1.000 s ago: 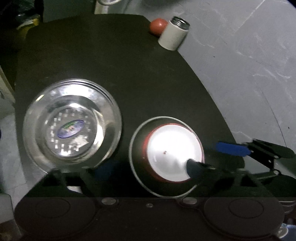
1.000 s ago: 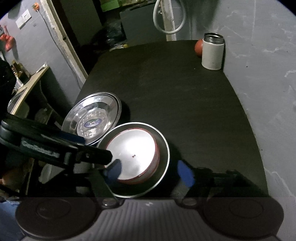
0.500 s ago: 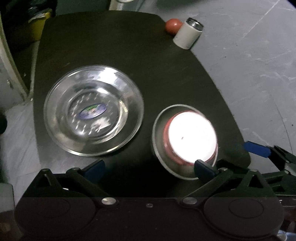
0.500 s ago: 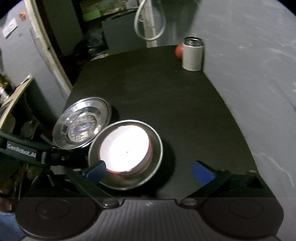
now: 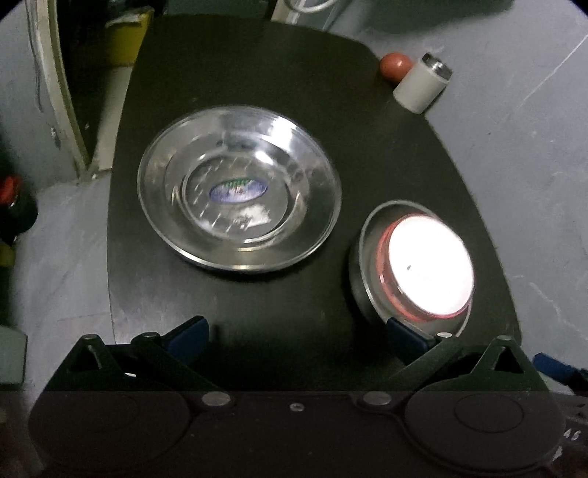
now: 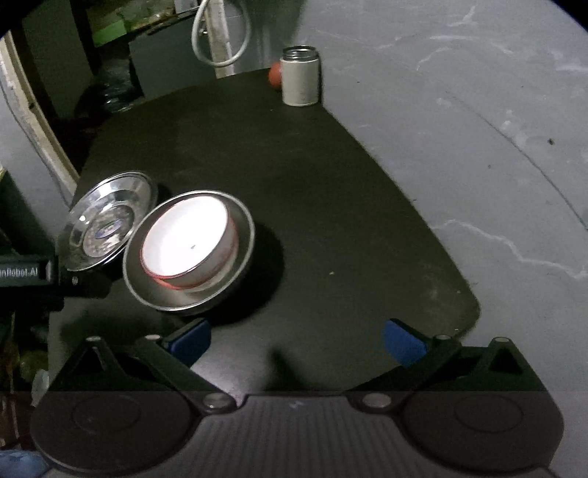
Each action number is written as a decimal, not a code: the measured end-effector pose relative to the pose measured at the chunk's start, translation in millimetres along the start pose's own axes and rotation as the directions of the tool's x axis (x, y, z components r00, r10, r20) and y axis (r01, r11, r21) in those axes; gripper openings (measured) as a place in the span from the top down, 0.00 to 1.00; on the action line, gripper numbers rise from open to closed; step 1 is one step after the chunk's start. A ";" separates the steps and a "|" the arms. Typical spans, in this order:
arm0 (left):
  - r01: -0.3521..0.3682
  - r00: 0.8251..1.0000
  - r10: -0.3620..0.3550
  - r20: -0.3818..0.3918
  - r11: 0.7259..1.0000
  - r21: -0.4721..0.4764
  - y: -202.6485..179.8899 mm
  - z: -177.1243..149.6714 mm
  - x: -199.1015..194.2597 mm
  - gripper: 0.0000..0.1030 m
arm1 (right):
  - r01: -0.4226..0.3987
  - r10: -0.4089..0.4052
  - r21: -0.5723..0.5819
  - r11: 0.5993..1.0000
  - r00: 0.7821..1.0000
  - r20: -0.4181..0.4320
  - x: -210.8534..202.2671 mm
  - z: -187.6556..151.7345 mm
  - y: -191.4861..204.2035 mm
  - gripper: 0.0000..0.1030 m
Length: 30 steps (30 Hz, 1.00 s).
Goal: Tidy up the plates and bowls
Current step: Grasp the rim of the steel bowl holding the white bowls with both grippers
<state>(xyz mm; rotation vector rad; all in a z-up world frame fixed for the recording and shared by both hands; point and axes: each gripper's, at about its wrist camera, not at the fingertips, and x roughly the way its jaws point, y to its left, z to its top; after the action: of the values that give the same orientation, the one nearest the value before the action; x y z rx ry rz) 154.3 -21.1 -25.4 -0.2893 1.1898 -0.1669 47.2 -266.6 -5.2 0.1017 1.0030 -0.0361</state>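
Note:
A steel plate (image 5: 239,191) with a blue sticker lies on the black table (image 5: 239,73), also seen at the left as the plate (image 6: 106,220). To its right a red-rimmed white bowl (image 5: 428,266) sits inside a steel bowl (image 5: 362,257); the right wrist view shows the white bowl (image 6: 187,235) nested in the steel bowl (image 6: 242,253). My left gripper (image 5: 297,334) is open near the table's front edge, its right fingertip close to the steel bowl's rim. My right gripper (image 6: 297,338) is open, right of the bowls, holding nothing.
A white canister (image 5: 420,86) with a metal rim and a red ball (image 5: 395,66) stand at the table's far right corner. Grey floor surrounds the table. Dark shelving and a looped cable (image 6: 220,33) are behind it.
Both grippers have pulled back and up from the nested bowls, and both have opened wider. The bowls and plate stay on the table.

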 end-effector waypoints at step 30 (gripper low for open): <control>-0.188 0.982 0.188 0.021 0.982 -0.015 -41.1 6.6 22.3 0.03 | -0.284 0.284 -0.015 0.959 0.959 -0.021 98.0 79.0 -52.2 0.00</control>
<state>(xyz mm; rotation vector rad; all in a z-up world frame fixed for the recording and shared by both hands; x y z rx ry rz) 169.6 -65.5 -30.3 -0.1879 1.1898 0.0084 162.2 -325.0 -49.2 0.2299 0.9987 0.2374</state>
